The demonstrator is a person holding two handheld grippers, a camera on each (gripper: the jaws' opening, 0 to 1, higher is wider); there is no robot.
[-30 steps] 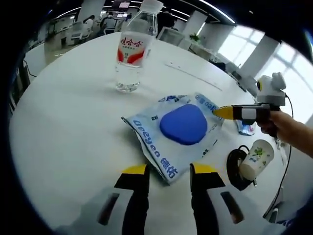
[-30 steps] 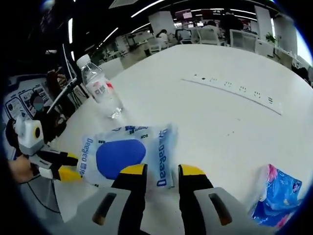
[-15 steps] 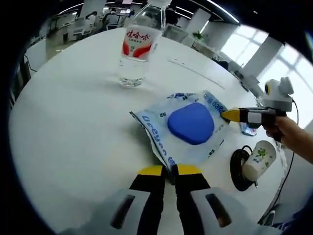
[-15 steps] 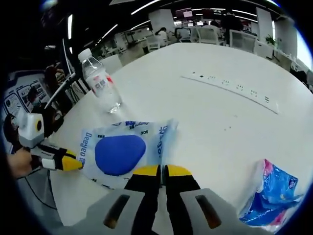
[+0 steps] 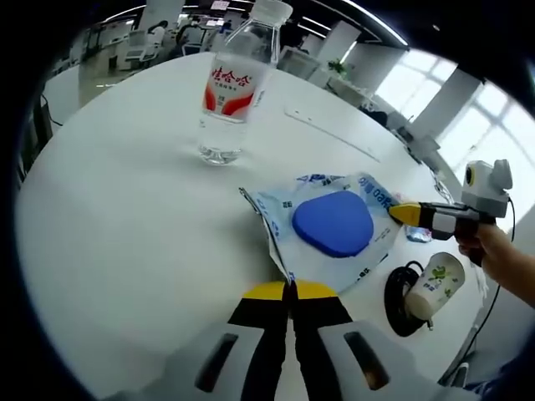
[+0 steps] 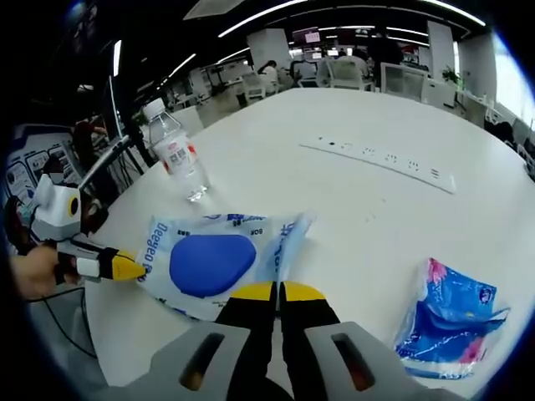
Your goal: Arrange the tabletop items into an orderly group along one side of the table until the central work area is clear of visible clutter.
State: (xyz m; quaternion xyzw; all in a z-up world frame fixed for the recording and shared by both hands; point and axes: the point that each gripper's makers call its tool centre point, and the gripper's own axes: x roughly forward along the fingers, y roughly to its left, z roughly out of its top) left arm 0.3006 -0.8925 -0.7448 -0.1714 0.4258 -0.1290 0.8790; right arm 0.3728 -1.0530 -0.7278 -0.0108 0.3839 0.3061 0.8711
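Note:
A pale blue wipes pack [image 5: 334, 227] with a dark blue lid lies in the middle of the white round table [image 5: 125, 217]. My left gripper [image 5: 291, 289] is shut on its near edge. My right gripper [image 5: 407, 213] comes in from the right and pinches the opposite edge. In the right gripper view the same pack [image 6: 209, 263] stretches between my right gripper [image 6: 277, 291], shut on one edge, and my left gripper [image 6: 125, 268], on the far edge. A clear water bottle [image 5: 230, 83] with a red label stands upright beyond the pack.
A paper cup [image 5: 435, 282] and a black cable coil [image 5: 398, 294] sit at the table's right edge. A blue and pink tissue packet [image 6: 447, 322] lies right of the right gripper. A white power strip [image 6: 384, 157] runs across the far table. Office desks stand behind.
Both grippers were open on either side of the pack's edges a second ago. Each has since shut on its edge and stays shut; the pack has shifted a little.

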